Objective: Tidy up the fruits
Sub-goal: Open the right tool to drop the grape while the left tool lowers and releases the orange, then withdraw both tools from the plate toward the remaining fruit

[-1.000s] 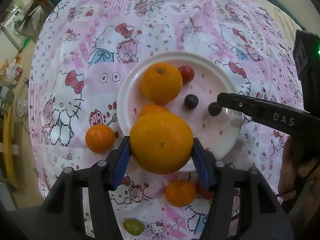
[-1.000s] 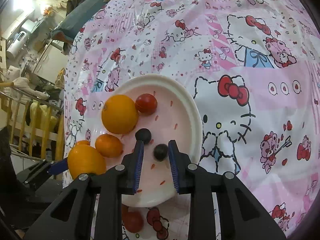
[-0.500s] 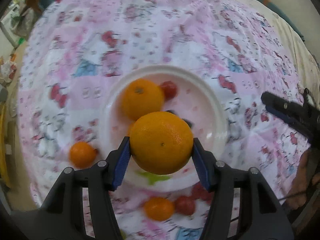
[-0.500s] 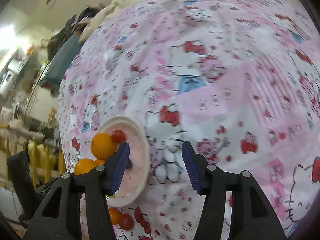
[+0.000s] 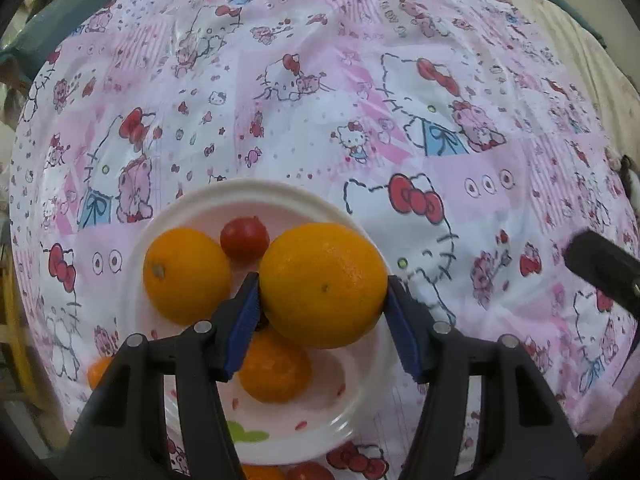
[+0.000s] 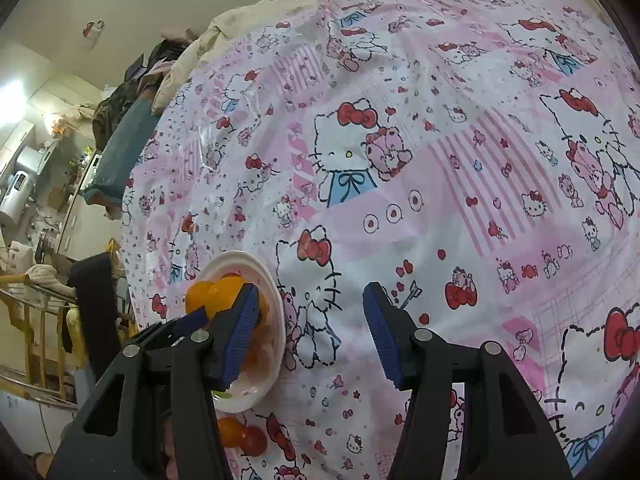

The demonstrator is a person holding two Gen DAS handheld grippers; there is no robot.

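Note:
My left gripper [image 5: 322,312] is shut on a large orange [image 5: 324,285] and holds it over the right side of a white plate [image 5: 256,194]. On the plate lie another orange [image 5: 186,276], a smaller orange [image 5: 276,368] and a red tomato [image 5: 244,238]. My right gripper [image 6: 310,332] is open and empty, up above the tablecloth to the right of the plate [image 6: 272,288]. Its tip shows at the right edge of the left wrist view [image 5: 600,270].
A pink Hello Kitty cloth [image 5: 360,100] covers the table. A small orange [image 5: 98,370] lies left of the plate; an orange [image 6: 230,430] and a red tomato [image 6: 252,440] lie in front of it. Room clutter stands beyond the table's left edge [image 6: 48,200].
My right gripper has opened, left the plate and pulled back to the right and up. My left gripper has carried the large orange forward over the plate's right side.

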